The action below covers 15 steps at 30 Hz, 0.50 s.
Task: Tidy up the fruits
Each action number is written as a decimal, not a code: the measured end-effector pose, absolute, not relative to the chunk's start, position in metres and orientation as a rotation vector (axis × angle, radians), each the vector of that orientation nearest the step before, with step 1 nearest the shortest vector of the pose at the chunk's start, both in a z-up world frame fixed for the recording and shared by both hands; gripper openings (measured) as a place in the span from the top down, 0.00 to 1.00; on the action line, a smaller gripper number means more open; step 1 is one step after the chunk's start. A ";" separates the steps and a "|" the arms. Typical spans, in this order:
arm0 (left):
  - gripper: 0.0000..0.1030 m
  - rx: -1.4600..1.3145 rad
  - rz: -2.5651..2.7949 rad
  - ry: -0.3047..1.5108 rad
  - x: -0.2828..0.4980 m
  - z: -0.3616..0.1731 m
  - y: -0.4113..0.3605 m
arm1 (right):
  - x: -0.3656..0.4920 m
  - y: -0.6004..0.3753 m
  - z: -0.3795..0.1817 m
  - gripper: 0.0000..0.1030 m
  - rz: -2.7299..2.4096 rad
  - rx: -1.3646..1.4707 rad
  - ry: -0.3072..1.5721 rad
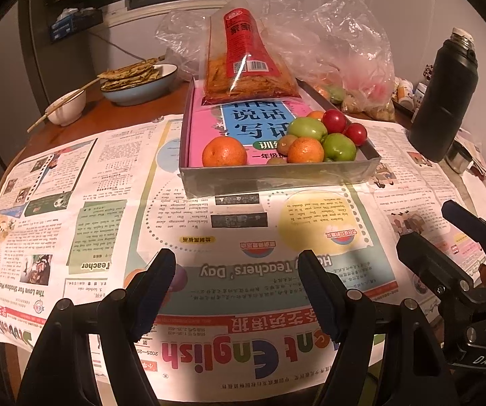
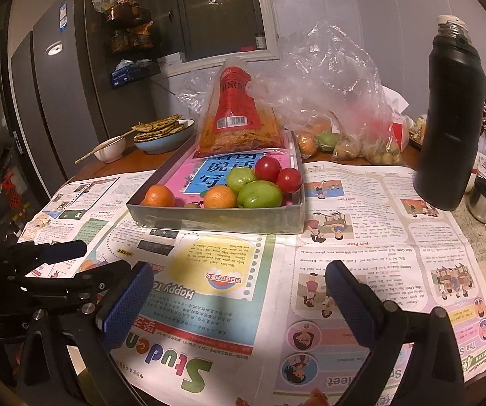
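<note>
Three oranges [image 1: 224, 151], two green fruits [image 1: 307, 128], two red tomatoes [image 1: 334, 120].

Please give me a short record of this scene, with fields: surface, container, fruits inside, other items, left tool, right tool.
surface: newspaper spread over the table
container: grey tray, lined with a pink book
fruits inside: two oranges, two green fruits, two red tomatoes, small brownish fruits, mostly clustered at the tray's right side
other items: snack bag leaning in the tray, black flask, plastic bags behind
left tool: open, empty, above the newspaper
right tool: open, empty
</note>
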<state>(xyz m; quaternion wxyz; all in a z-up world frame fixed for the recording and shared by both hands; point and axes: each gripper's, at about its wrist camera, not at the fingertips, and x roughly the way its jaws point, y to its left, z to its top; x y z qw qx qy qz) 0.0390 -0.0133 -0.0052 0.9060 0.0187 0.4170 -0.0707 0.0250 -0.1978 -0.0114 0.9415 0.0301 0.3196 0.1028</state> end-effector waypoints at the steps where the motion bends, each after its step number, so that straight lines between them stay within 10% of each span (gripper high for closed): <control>1: 0.26 0.039 -0.148 0.859 0.039 -0.005 -0.013 | 0.025 -0.198 -0.011 0.01 0.211 0.061 0.652; 15: 0.26 0.041 -0.145 0.857 0.038 -0.004 -0.013 | 0.024 -0.194 -0.012 0.01 0.211 0.059 0.654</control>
